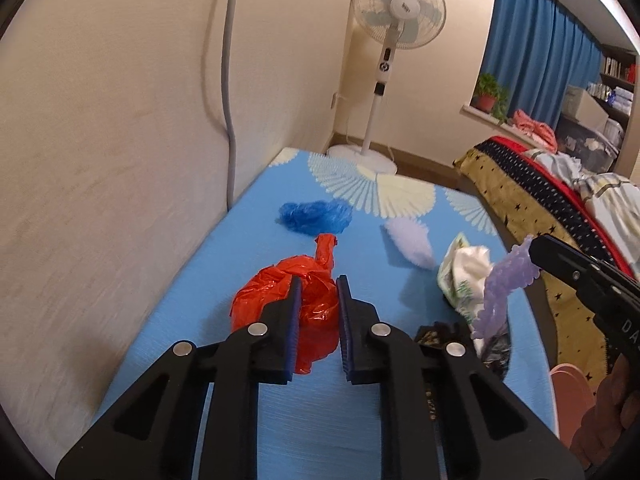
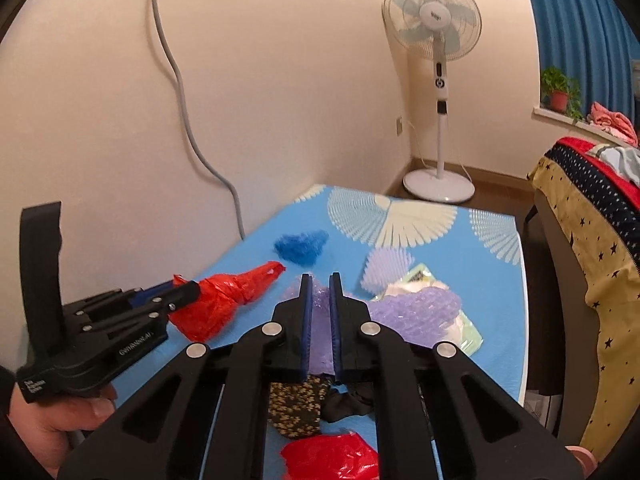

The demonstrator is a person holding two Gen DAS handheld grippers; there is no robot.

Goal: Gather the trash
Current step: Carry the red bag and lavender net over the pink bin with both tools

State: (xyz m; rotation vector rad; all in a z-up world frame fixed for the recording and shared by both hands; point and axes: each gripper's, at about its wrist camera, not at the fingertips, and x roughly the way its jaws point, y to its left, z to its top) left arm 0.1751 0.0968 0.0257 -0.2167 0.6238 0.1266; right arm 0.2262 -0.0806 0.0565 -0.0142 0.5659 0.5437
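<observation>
Blue patterned table (image 1: 248, 424) fills the lower frame. Nearest, the left gripper (image 1: 318, 320) pinches a red plastic bag (image 1: 276, 296) — at right, the right gripper (image 2: 320, 316) clamps purple bubble wrap (image 2: 416, 308). Beyond lies a blue crumpled wad (image 1: 314, 216).

Crumpled bag (image 1: 280, 300) left on table (image 1: 248, 216), bubble wrap (image 1: 502, 292) right, perhaps touching wrapper (image 1: 464, 276) behind.

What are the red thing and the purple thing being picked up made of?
The red bag looks like thin, glossy plastic film: it crumples and catches light. The purple sheet seems to be bubble wrap, translucent soft plastic covered in small raised bubbles. Each is pinched in a hand-held gripper, the left on the bag, the right on the sheet.
</observation>
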